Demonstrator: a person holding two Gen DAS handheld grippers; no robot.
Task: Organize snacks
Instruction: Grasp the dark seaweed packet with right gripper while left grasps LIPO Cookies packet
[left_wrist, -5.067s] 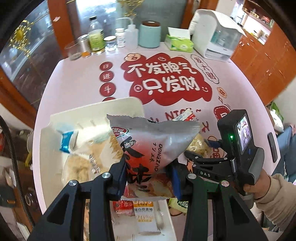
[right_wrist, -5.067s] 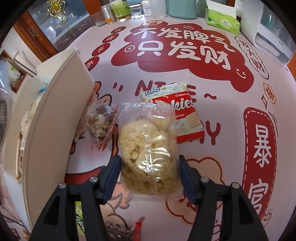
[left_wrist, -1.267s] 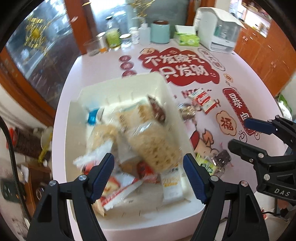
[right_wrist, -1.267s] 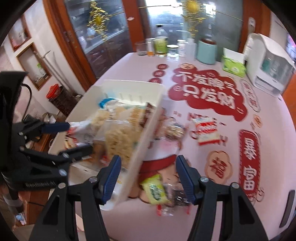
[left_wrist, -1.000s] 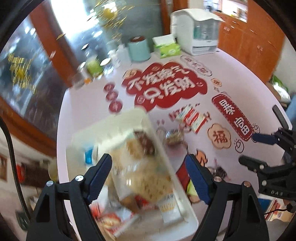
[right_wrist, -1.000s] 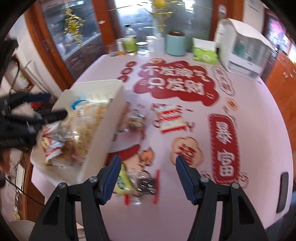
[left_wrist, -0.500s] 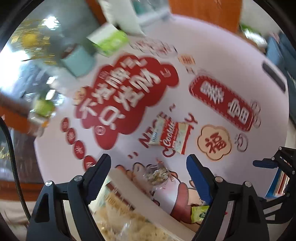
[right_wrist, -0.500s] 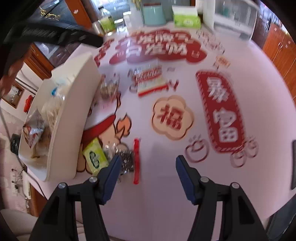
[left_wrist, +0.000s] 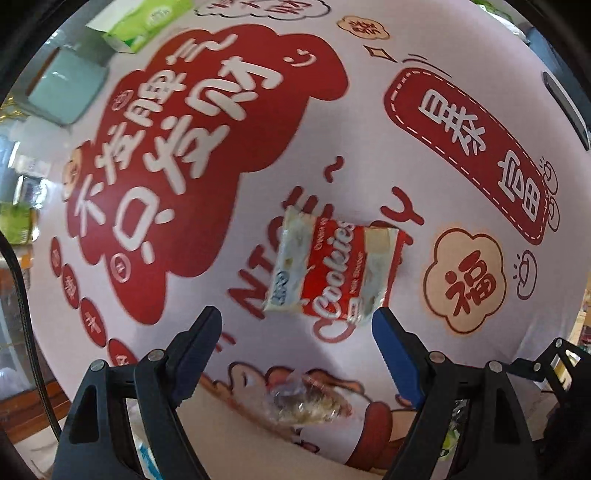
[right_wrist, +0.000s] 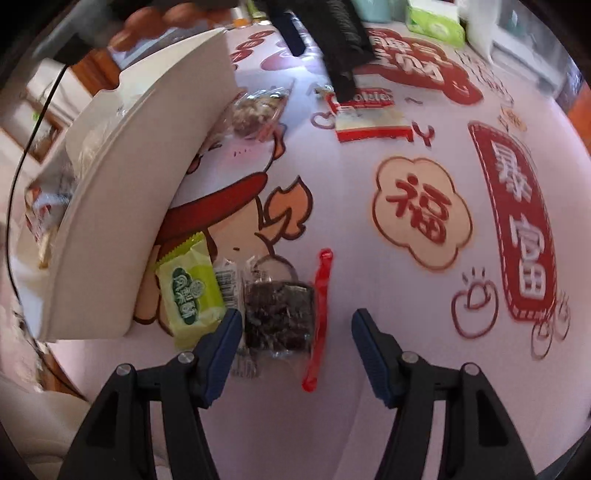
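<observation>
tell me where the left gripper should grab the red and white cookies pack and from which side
Take the cookies pack across its narrower width, near the middle, coming straight down from above. It lies flat on the tablecloth with nothing touching it, so no edge is raised to pinch from the side. The left gripper is open just short of it; its jaws look wide enough to straddle it.

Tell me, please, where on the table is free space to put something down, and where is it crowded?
Free: the tablecloth between the red-and-white cookie packet, the dark snack packet and the far right edge. Crowded: along the white bin, where the clear-wrapped snack, green packet and dark packet lie close.
</observation>
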